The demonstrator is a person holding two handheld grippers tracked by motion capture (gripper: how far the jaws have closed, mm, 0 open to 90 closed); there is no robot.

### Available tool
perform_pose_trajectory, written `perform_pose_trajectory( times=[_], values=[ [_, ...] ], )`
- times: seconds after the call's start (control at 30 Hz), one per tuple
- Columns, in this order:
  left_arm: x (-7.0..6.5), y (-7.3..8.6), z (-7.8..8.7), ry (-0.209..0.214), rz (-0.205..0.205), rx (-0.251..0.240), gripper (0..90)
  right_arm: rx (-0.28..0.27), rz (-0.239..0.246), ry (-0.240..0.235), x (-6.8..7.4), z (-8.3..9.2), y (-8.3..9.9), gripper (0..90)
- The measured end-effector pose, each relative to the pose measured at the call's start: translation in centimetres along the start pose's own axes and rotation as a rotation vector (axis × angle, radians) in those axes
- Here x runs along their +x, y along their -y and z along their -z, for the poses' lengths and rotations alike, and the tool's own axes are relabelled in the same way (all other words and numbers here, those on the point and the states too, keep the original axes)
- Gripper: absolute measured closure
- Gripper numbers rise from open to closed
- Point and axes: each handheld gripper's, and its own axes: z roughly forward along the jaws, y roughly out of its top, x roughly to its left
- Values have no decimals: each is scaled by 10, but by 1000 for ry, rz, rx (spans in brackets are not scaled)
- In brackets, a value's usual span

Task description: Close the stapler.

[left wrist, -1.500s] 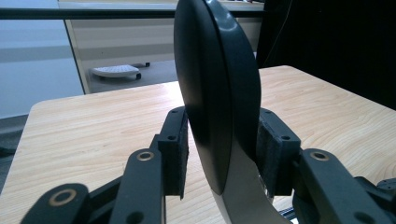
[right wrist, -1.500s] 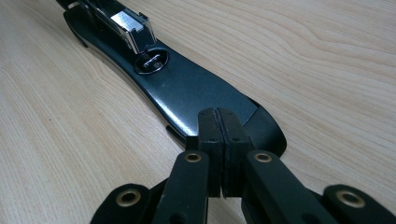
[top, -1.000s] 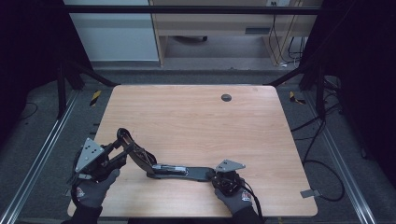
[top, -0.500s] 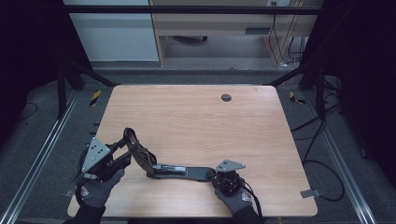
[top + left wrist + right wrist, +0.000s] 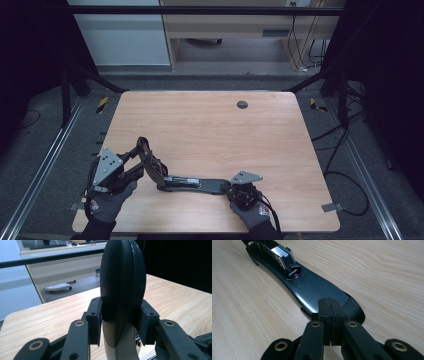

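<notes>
I see a light wood desk (image 5: 210, 125) with a small dark round grommet (image 5: 242, 104) near its far edge. Beyond it there's a pale cabinet (image 5: 120, 35), a wooden bench (image 5: 225, 25) and cables (image 5: 310, 45) on the grey floor (image 5: 45, 165). Yellow-black tape (image 5: 101, 104) sits far-left.

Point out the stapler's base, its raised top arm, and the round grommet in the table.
Stapler base (image 5: 312, 290): right gripper view, on its flat black surface.
Top arm (image 5: 122, 280): left gripper view, on its rounded black cover.
Grommet (image 5: 242, 104): high view, on its dark centre.
</notes>
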Motion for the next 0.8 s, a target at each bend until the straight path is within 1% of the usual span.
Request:
perform_pose_trajectory(
  times=[0.8],
  values=[
    [-11,-3,-6,2,-44,0,591,0,0,0,0,0,0,900]
  ],
)
